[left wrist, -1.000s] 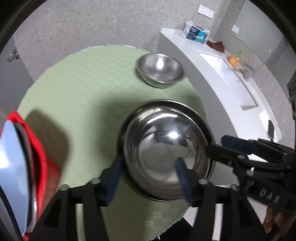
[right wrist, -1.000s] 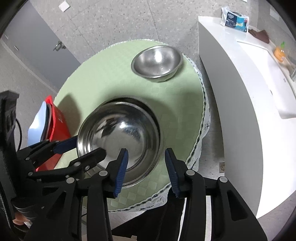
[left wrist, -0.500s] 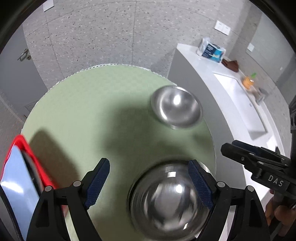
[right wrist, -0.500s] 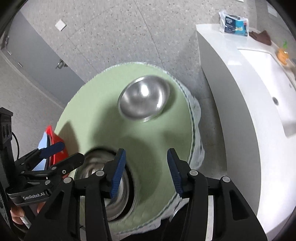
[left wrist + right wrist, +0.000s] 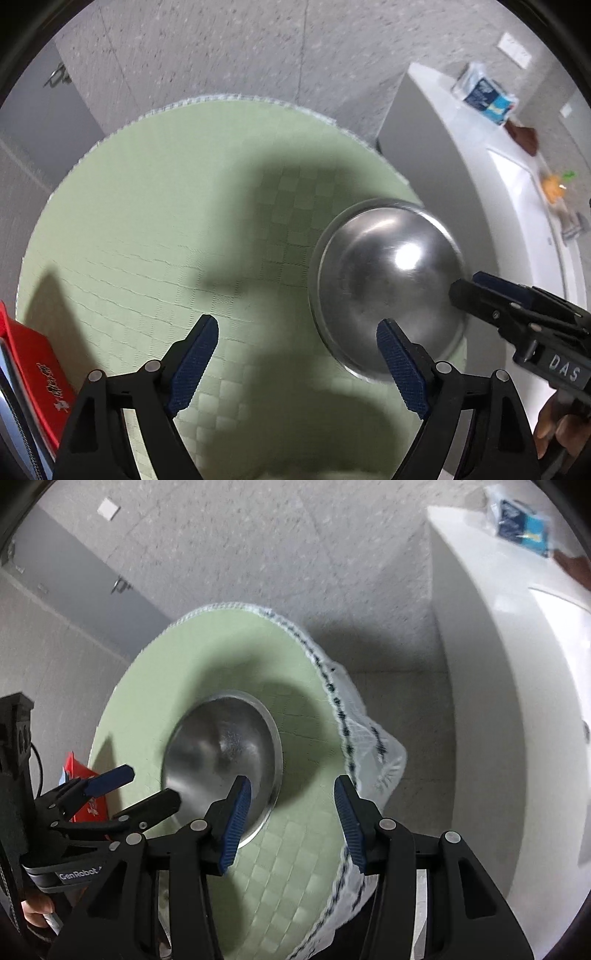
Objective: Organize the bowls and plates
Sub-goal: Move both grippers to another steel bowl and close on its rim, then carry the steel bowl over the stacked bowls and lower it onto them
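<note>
Bowl (image 5: pixel 388 295) sits on green table (image 5: pixel 166 221), right of frame centre in left view. My left gripper (image 5: pixel 295 354) spread wide, empty; bowl beside its right finger. My right gripper (image 5: pixel 291 816) also apart, empty, bowl at its left finger; both about equally near.

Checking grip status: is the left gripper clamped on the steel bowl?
No, the left gripper is wide open above the green mat, the steel bowl beside it.

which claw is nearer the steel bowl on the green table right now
The right claw. Its left finger overlaps the round steel bowl at the near rim, nothing gripped. The left claw hangs open beside it over the green checked tablecloth, bowl outside its right finger.
</note>
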Available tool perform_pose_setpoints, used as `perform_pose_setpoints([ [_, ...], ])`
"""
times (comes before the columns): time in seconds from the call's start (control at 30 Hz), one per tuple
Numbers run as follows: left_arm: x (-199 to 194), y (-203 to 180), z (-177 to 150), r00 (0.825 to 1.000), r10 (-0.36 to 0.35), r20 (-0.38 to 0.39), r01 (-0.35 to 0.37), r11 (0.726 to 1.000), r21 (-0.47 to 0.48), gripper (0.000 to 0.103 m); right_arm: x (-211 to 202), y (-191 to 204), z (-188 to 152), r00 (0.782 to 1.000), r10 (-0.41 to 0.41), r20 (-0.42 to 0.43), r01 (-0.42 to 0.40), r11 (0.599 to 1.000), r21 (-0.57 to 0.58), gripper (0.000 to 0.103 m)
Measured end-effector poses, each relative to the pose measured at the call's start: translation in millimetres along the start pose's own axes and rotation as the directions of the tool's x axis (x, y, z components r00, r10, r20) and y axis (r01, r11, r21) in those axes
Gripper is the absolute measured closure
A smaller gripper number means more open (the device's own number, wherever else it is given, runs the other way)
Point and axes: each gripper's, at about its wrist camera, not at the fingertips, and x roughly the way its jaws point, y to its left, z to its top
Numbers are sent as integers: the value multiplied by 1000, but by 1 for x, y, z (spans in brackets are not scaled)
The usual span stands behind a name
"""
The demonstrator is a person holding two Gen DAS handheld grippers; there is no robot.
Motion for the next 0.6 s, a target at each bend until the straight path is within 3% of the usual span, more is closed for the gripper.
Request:
perform_pose_setpoints([
  [0.07, 11, 0, 8, 1000, 5, -21, -5, 1000, -14, 27, 13, -2, 6, 999, 31, -31, -31, 999, -16, 55],
  [0.17, 25, 0, 16, 999, -1, -49, 0, 1000, -26, 48, 28, -1, 9, 996, 60, -66, -63, 997, -41, 55],
  [0.23, 32, 1, 20, 998, -44, -52, 42, 998, -41, 58, 31, 1, 11, 995, 66, -72, -71, 995, -75, 69],
  [0.27, 32, 1, 20, 996, -73, -46, 70, 996, -47, 72, 33, 2, 12, 994, 68, -82, -75, 994, -83, 80],
  [0.3, 33, 0, 21, 994, -104, -44, 102, 993, -52, 82, 35, 2, 12, 992, 86, -95, -94, 992, -81, 83],
  [0.43, 30, -3, 18, 997, -72, -27, 71, 997, -29, 87, 31, 7, 8, 992, 87, -90, -97, 989, -108, 87],
  [0.6, 7, -1, 3, 994, -108, 35, 109, 993, -39, 89, 12, 14, -3, 995, 91, -45, -96, 988, -117, 87],
])
